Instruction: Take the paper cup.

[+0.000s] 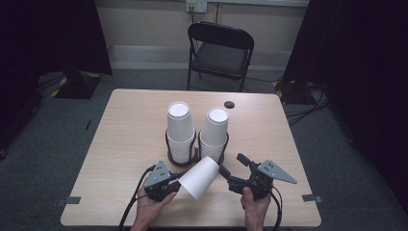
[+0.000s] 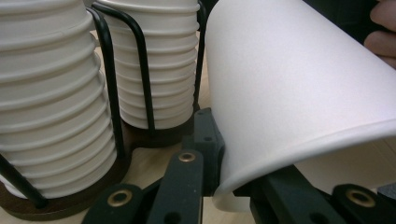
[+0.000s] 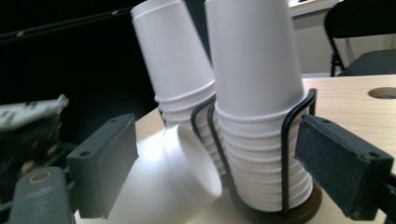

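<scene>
Tilted cup [image 1: 198, 177] beside wire rack [image 1: 169, 144]

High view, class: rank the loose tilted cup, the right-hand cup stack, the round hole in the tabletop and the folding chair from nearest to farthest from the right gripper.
From the right gripper:
1. Loose tilted cup, just to its left, held by the left gripper.
2. Right-hand cup stack, just beyond, in its wire holder.
3. Round hole, near the table's far edge.
4. Folding chair, behind the table.

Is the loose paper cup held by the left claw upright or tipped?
Tipped. The paper cup lies slanted, its rim pinched in the left claw, its base pointing toward the cup stacks.
</scene>
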`<state>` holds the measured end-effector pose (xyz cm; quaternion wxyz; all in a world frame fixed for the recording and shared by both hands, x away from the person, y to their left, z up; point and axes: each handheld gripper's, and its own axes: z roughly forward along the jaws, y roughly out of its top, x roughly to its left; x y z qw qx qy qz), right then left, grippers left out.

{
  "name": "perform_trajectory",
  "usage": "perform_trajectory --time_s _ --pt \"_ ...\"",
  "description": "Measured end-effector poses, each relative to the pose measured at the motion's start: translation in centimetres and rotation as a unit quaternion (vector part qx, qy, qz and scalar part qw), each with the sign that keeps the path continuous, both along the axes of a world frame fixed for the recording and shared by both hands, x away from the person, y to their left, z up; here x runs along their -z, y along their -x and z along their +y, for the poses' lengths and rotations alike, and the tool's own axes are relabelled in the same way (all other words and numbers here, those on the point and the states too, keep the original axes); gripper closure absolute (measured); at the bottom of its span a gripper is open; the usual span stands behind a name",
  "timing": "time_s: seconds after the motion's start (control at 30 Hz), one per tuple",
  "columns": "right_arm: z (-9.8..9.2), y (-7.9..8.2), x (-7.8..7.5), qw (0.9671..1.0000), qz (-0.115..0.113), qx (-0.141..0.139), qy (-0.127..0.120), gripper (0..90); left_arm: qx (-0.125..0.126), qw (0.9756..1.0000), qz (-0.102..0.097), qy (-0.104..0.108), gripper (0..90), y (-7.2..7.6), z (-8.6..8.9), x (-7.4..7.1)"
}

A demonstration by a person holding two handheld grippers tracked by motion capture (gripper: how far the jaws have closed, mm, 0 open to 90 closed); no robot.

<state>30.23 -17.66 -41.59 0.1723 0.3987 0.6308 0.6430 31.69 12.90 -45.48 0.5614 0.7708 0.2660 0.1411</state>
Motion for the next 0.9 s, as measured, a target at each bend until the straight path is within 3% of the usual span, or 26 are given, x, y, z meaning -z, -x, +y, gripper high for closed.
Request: perform_trajectory --time_s 0.1,0.13,0.3,0.4,0.47,0.5,0.53,0.6,0.63,0.67,0.7,0.77,0.9 --pt "-0.1 0.2 0.3 1.0 0.002 -0.005 -0.002 12.6 0.007 0.9999 0.007 -0.006 85.1 -0.1 0.0 -0.2" --pt "-0.2 0.4 0.6 0.9999 0.0 -0.013 0.006 12.6 0.022 0.9996 0.014 -0.009 85.1 -0.3 0.0 -0.4" --pt "-0.4 0.8 1.3 0.9995 -0.002 -0.027 0.014 12.6 0.038 0.9973 0.034 -0.054 85.2 -0.9 -0.6 -1.0" --pt "-0.4 1.0 1.5 0.9994 0.0 -0.03 0.016 12.8 0.036 0.9965 0.034 -0.068 85.1 -1.1 -0.7 -1.2" --pt "-0.4 1.3 1.9 0.9988 -0.008 -0.033 0.035 13.2 0.039 0.9942 0.04 -0.092 85.1 -1.3 -0.9 -1.5" --pt "-0.4 1.3 1.9 0.9988 -0.008 -0.033 0.035 13.2 0.039 0.9942 0.04 -0.092 85.0 -1.3 -0.9 -1.5" --pt "-0.3 1.4 2.1 0.9974 -0.012 -0.04 0.059 13.2 0.044 0.992 0.044 -0.11 85.0 -1.4 -1.0 -1.7" --pt "-0.2 1.4 2.3 0.9957 -0.015 -0.053 0.074 13.2 0.046 0.9896 0.051 -0.127 85.0 -1.6 -1.2 -1.9" --pt "-0.2 1.4 2.3 0.9957 -0.015 -0.053 0.074 13.2 0.046 0.9896 0.051 -0.127 85.0 -1.6 -1.2 -1.9" --pt "0.0 1.6 2.5 0.9935 -0.022 -0.063 0.092 13.2 0.048 0.9874 0.06 -0.138 85.0 -1.8 -1.3 -2.1" --pt "0.0 1.6 2.5 0.9935 -0.022 -0.063 0.092 13.2 0.048 0.9874 0.06 -0.138 85.0 -1.8 -1.3 -2.1" --pt "0.2 1.9 2.6 0.9894 -0.035 -0.076 0.119 13.2 0.051 0.984 0.073 -0.154 85.0 -2.0 -1.5 -2.4" --pt "0.2 2.1 2.9 0.9841 -0.045 -0.097 0.142 13.0 0.055 0.9823 0.084 -0.158 84.9 -2.2 -1.5 -2.8"
